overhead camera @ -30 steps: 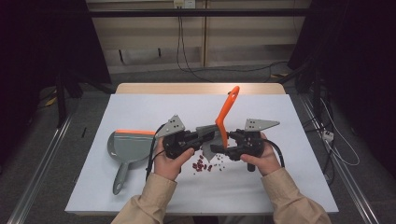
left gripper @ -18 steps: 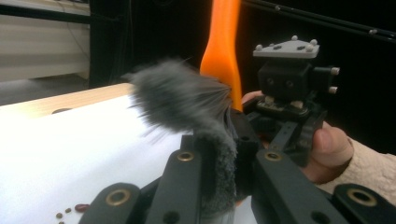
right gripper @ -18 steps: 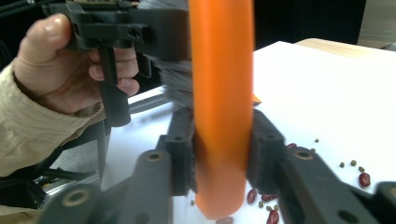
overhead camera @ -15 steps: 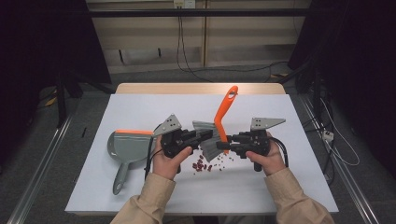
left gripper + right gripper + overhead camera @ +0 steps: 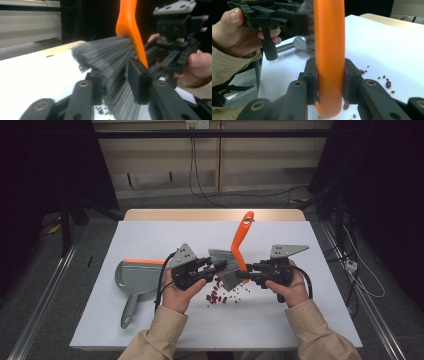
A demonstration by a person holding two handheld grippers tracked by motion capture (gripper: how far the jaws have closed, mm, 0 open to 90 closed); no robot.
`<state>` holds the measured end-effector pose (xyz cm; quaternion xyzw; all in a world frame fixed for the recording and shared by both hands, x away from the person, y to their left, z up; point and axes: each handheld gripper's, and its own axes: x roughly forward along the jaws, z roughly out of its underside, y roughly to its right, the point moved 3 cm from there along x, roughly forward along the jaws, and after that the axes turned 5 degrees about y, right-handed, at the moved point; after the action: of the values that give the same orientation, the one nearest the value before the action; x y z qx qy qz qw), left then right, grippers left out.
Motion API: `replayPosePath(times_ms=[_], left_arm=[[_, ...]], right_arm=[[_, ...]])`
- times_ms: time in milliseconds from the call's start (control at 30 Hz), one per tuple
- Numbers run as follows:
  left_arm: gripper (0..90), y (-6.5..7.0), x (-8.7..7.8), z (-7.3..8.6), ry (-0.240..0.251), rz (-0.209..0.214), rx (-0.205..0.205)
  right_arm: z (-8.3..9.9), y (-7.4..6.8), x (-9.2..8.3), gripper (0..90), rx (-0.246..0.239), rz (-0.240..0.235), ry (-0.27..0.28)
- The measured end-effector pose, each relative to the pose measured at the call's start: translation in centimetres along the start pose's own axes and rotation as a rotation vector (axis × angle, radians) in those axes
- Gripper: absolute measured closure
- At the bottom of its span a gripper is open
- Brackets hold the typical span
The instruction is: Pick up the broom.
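A hand brush stands tilted over the white table, its orange handle (image 5: pixel 242 236) pointing up and away and its grey bristles (image 5: pixel 223 266) pointing down. My right gripper (image 5: pixel 241 275) is shut on the handle's lower part (image 5: pixel 329 50), a pad pressed on each side. My left gripper (image 5: pixel 220 266) reaches in from the left with the bristles (image 5: pixel 107 55) between its jaws. Those jaws have just been opening and now sit loose around the tuft. Red beans (image 5: pixel 216 295) lie scattered under the brush.
A grey dustpan (image 5: pixel 135 277) with an orange lip lies flat at the left, handle toward the person. More beans (image 5: pixel 388 83) dot the white table (image 5: pixel 300 320) to the right of the brush. Dark floor, rails and cables surround the table.
My right gripper has shifted slightly to the right and closed on the orange handle. My left gripper's jaws have loosened on the bristles. The brush has barely moved.
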<state>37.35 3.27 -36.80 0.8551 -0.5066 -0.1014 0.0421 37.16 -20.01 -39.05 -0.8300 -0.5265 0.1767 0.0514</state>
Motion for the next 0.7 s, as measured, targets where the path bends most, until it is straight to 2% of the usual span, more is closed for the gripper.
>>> replayPosePath(times_ms=[200,367,500,600,700], left_arm=[[45.7,-0.4,-0.7,-0.2,0.003,-0.046,0.005],[32.1,-0.6,-1.0,-0.1,-0.03,-0.08,0.024],[24.7,-0.6,-1.1,0.1,-0.054,-0.096,0.043],[18.5,-0.8,-1.4,0.2,-0.055,-0.112,0.039],[16.4,-1.2,-1.8,0.4,-0.057,-0.127,0.035]], right_arm=[[0.0,0.7,-0.8,70.2,0.002,0.063,-0.016],[0.0,1.3,-1.4,70.3,0.019,0.118,-0.021],[0.1,1.7,-1.8,70.3,0.024,0.162,-0.027],[0.1,2.0,-2.1,70.3,0.018,0.2,-0.035],[0.1,2.2,-2.4,70.3,0.022,0.234,-0.039]])
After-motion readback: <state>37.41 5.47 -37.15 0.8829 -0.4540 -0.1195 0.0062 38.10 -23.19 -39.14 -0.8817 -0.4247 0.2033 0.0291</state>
